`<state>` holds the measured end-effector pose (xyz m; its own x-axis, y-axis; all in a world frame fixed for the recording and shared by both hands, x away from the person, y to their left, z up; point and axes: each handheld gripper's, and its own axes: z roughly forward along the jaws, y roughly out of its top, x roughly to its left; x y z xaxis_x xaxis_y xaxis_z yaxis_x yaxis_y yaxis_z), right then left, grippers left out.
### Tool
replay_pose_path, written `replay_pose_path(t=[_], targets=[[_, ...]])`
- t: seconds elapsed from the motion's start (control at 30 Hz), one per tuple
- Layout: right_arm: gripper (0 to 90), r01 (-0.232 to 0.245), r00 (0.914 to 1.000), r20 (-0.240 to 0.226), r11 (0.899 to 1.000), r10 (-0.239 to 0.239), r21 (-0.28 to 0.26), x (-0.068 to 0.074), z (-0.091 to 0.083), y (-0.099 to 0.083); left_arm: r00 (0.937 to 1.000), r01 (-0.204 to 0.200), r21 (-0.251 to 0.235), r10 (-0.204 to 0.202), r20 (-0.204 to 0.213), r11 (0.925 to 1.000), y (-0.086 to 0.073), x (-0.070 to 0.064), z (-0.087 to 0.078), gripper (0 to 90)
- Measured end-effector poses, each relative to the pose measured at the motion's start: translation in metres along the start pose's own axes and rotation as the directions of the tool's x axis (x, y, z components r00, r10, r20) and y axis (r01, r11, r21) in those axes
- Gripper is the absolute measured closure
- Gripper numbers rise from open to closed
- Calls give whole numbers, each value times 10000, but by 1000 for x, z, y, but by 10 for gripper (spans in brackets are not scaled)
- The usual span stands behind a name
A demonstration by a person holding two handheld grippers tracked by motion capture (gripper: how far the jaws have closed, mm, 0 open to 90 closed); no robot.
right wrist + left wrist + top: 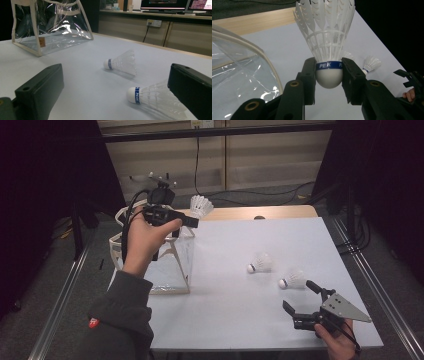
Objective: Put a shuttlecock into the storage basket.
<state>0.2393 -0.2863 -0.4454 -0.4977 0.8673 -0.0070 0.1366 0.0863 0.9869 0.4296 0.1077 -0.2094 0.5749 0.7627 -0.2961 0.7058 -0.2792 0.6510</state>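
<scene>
Pale blue tabletop (pixel 280 240) has open room mid-surface. Clear plastic cream-trimmed bag (pixel 172 265) stands at its left edge. My left gripper (pixel 328 77) clamps a white feathered shuttlecock (pixel 327 37) by its cork above the bag; my right gripper (pixel 300 301) gapes beside two loose shuttlecocks (pixel 260 263).

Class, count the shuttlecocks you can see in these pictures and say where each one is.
3. One shuttlecock is clamped in the left gripper beside the clear bag. Two lie on the table: one mid-table, one nearer the open right gripper. Nothing is visible inside the bag.
</scene>
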Motion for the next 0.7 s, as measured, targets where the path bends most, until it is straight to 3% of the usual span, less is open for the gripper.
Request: replay_pose_path(t=[0.7], targets=[[4,18,10000,15,10000,-18,10,0,0,0,9986,303,-181,-310,-424,9994,0,15,-5,657]])
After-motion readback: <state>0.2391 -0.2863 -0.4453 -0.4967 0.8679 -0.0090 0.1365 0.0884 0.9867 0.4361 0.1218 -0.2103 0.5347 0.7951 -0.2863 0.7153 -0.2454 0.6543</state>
